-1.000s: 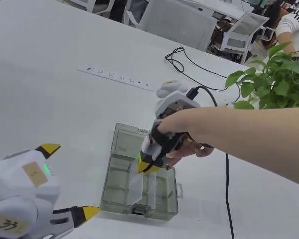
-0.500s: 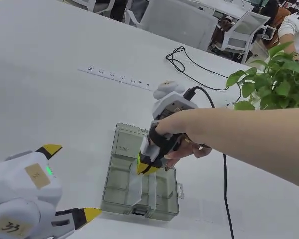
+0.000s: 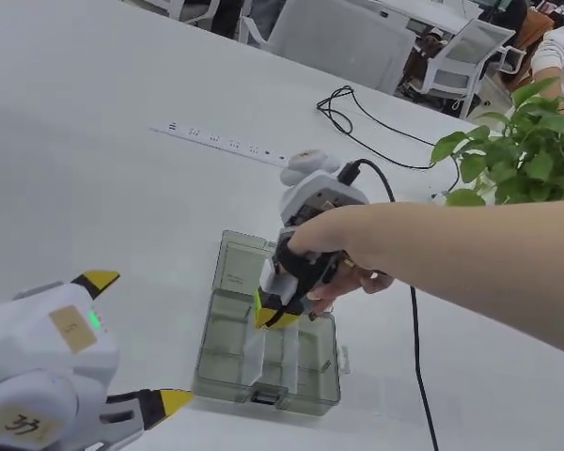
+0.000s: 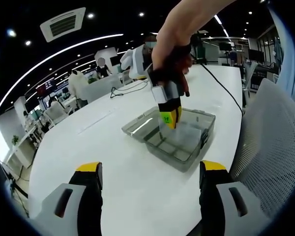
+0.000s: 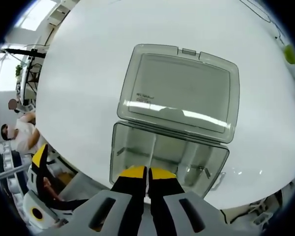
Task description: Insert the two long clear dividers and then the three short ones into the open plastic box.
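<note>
The open smoky plastic box (image 3: 216, 362) lies on the white table with its lid (image 3: 237, 268) folded back flat. A hand holds my right gripper (image 3: 278, 315) over the box's middle, shut on a clear divider (image 3: 254, 355) that stands upright and reaches down into the box. In the right gripper view the closed yellow tips (image 5: 147, 173) sit over the box (image 5: 172, 155), with the divider (image 5: 151, 150) edge-on and the lid (image 5: 182, 93) beyond. Another clear divider (image 3: 289, 355) stands in the box beside it. My left gripper (image 3: 136, 340) hangs open at the lower left, apart from the box (image 4: 179, 142).
A white power strip (image 3: 221, 143) lies further back on the table. A black cable (image 3: 376, 122) coils beyond it, and another runs down the table (image 3: 415, 329) at the right. A green plant (image 3: 517, 150) stands at the right edge, with chairs (image 3: 461, 56) behind.
The right gripper has edged slightly left above the box, still holding the divider. The left gripper has stayed put.
</note>
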Demonstrator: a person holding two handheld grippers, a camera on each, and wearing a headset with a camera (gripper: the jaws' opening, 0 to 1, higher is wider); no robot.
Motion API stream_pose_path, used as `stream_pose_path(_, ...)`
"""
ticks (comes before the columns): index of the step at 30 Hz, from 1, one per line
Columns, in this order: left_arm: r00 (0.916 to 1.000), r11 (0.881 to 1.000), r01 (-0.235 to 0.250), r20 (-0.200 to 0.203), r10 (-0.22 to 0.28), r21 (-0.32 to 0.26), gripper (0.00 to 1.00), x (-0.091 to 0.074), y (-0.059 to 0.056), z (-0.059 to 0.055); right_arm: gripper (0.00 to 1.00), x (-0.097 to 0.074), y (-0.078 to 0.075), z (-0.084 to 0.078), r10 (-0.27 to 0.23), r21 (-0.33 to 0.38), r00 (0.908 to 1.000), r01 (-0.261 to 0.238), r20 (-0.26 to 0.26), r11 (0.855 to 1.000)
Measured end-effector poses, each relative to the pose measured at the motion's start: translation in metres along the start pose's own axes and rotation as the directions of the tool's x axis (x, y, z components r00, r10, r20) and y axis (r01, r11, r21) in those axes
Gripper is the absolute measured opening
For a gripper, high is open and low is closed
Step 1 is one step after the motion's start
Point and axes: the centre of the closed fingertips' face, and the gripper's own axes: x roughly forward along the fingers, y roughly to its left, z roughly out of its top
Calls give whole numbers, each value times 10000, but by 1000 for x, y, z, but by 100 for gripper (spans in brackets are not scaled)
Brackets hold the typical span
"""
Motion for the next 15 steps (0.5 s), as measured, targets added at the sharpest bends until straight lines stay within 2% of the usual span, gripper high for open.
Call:
stream_pose_path(8, 10000, 10000, -16, -10, 16, -1, 82, 0, 0, 0, 3, 11, 3, -4, -385, -651, 9992, 394, 141, 9971)
stream_pose_path(15, 10000, 10000, 25, -11, -25, -20, 82, 0, -1, 0, 3, 15, 2, -5, -537, -924, 9983, 557, 238, 9942)
